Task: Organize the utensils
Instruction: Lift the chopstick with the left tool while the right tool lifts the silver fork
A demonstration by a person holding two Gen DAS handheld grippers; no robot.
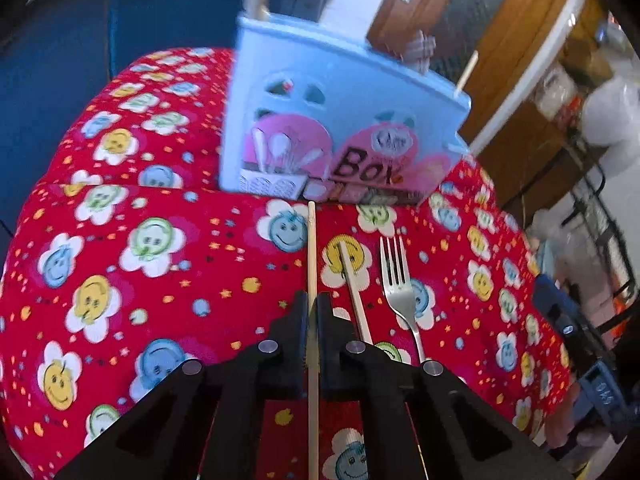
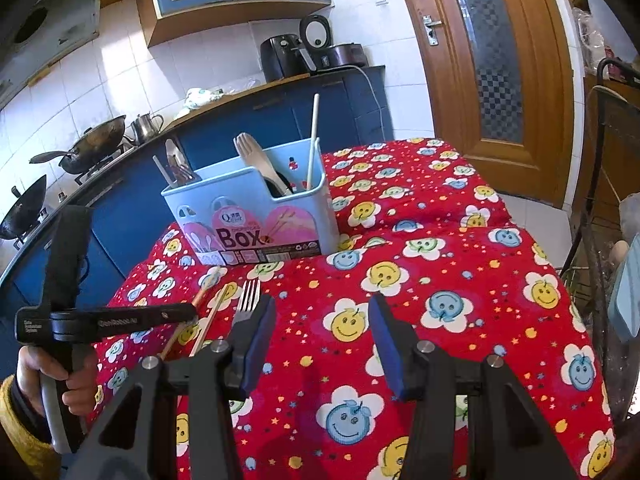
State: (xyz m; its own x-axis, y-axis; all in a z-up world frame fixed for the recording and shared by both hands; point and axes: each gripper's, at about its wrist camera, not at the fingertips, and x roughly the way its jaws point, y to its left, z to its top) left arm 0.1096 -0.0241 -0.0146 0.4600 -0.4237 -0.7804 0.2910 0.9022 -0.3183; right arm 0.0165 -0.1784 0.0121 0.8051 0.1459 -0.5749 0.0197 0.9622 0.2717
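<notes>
Bright daylight, fisheye warp, left-view blur

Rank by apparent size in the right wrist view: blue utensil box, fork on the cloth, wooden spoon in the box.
1. blue utensil box, clearly largest.
2 and 3. Unsure: fork is partly hidden behind the right claw, and wooden spoon is partly sunk in the box. Their visible parts look similar.

Left claw [image 1: 312,312] clamped on a chopstick [image 1: 312,256]; right claw [image 2: 322,316] spread wide, nothing between its fingers.

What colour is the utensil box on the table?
Light blue, with pink artwork and the word "Box" on its front. The utensil box shows best in the right wrist view.
</notes>
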